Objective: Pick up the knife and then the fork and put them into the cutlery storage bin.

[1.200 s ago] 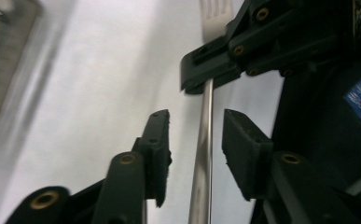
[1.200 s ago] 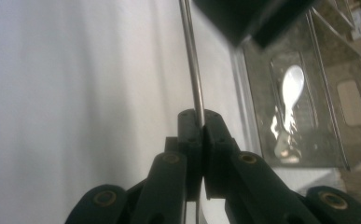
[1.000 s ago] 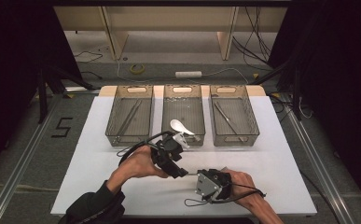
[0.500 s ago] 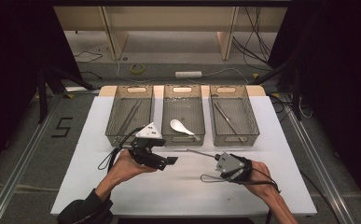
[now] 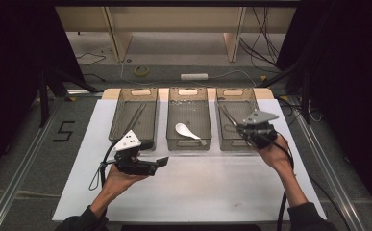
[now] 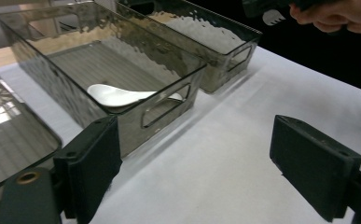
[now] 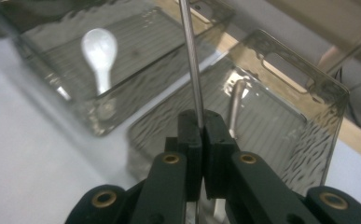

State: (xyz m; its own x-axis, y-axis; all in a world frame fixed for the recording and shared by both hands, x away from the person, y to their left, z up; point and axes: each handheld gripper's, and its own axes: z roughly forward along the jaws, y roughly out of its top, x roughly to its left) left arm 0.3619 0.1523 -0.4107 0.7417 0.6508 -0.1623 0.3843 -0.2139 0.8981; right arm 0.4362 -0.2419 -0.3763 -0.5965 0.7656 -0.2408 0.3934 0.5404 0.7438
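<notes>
Jaws of your R gripper point(image 7: 201, 126) are pressed fully together on a thin metal rod point(image 7: 190, 60); the pinch sits near one end, w/ only a short stub showing behind the pads. Jaws of your L gripper point(image 6: 194, 156) stand wide apart, have just been opening, and have nothing between them; the bare bench point(image 5: 198, 192) lies under them.

Risks from here:
- The rod is slim, smooth and held far off its middle. I'd expect it to pivot or slide in the pads if you swing fast or the tip bumps something.
- The free end reaches well ahead of the jaws, over the R tray point(image 7: 327, 93). Drop your wrist before it clears the wall and the tip could catch the rim, which could lever the rod out or shove the tray.
- Another metal utensil point(image 7: 234, 105) lies on the tray floor just beyond the jaws. A release from too high prob. means a bounce or a clatter onto it.
- The mid tray point(image 6: 201, 70) w/ the white spoon point(image 6: 117, 95) sits off to one side of the jaws, so a loose release could send the rod across into it.

Rod: the long axis runs straight out from the jaw tips, in line w/ the gripper, and points away from your hand toward the tray's far wall. Seen from above it slants toward the far corner nearest the mid tray. It's above the tray, not resting on anything I can see.
</notes>
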